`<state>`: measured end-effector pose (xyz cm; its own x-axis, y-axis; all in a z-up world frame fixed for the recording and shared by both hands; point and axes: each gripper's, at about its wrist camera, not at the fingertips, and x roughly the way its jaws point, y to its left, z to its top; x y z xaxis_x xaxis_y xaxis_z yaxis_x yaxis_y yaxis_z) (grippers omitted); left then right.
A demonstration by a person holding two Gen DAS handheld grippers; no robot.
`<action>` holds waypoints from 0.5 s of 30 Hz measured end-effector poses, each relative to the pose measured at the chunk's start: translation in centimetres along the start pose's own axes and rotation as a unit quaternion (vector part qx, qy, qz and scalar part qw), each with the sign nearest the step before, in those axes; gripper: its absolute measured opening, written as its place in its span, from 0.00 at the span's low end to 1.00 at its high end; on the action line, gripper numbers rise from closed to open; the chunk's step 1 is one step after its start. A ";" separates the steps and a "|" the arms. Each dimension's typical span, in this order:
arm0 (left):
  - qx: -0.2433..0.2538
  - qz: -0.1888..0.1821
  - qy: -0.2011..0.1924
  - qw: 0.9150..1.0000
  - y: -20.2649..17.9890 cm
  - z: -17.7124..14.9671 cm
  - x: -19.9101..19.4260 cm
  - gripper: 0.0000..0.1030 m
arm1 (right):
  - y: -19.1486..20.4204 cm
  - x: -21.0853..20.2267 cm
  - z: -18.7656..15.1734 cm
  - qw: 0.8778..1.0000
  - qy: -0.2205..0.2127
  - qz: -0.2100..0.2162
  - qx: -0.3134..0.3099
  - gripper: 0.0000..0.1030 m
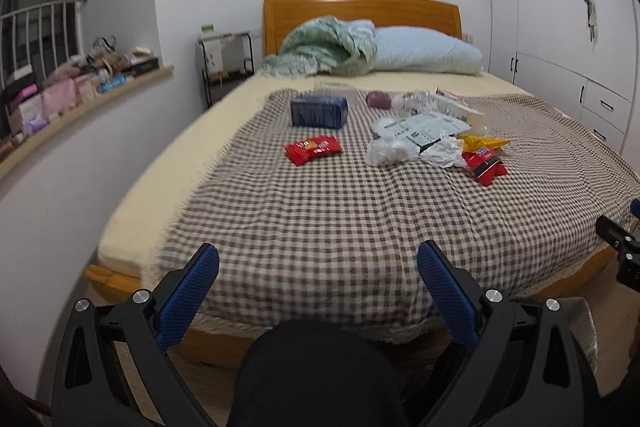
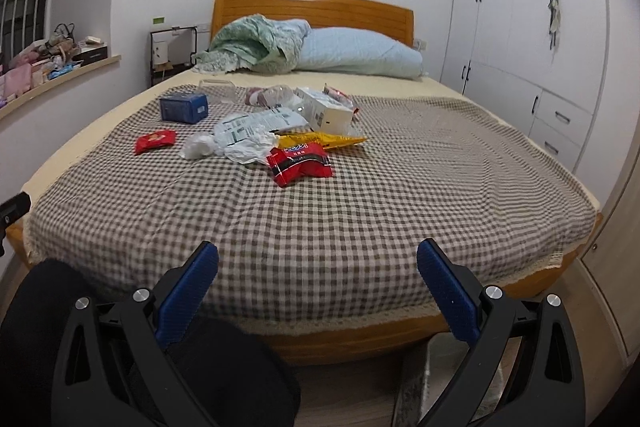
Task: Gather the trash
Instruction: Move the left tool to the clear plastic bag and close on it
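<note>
Trash lies scattered on the checked blanket (image 1: 320, 219) of the bed. I see a small red packet (image 1: 313, 148) (image 2: 155, 141), a blue box (image 1: 319, 111) (image 2: 183, 107), crumpled white plastic (image 1: 390, 151) (image 2: 200, 146), a printed white mailer bag (image 1: 420, 128) (image 2: 256, 125), a yellow wrapper (image 1: 486, 143) (image 2: 324, 139), a larger red packet (image 1: 484, 163) (image 2: 300, 162) and a white carton (image 2: 326, 111). My left gripper (image 1: 318, 263) and right gripper (image 2: 318, 261) both hang open at the foot of the bed, well short of the trash, with nothing between their fingers.
A black rounded bag-like object (image 1: 316, 375) (image 2: 224, 367) sits low below the grippers at the bed's foot. A pillow (image 1: 424, 51) and green quilt (image 1: 324, 47) lie at the headboard. White wardrobes (image 2: 520, 39) line the right wall; a cluttered sill (image 1: 72, 95) runs along the left.
</note>
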<state>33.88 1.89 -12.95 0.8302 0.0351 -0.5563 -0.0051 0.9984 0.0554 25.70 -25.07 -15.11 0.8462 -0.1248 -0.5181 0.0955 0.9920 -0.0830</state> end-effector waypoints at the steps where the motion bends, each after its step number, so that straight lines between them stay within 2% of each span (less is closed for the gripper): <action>1: 0.001 -0.006 0.007 1.000 -0.2 0.4 1.0 0.93 | 0.0 1.0 0.4 1.000 0.003 0.002 0.004 0.92; 8: 0.006 -0.037 0.041 0.998 -1.8 4.0 8.1 0.93 | -0.2 8.0 3.3 0.998 0.030 0.042 0.030 0.92; 12: 0.001 -0.060 0.053 0.997 -2.3 6.4 12.8 0.93 | 0.8 12.0 5.1 0.997 0.038 0.072 0.014 0.92; 15: -0.002 -0.081 0.065 0.995 -2.8 7.8 16.1 0.93 | 1.5 14.9 6.1 0.997 0.044 0.071 0.003 0.92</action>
<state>51.61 -0.72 -15.54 0.7414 -0.1214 -0.6600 0.1209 0.9916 -0.0466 41.70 -25.29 -17.78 0.8028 0.0150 -0.5961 -0.0177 0.9998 0.0014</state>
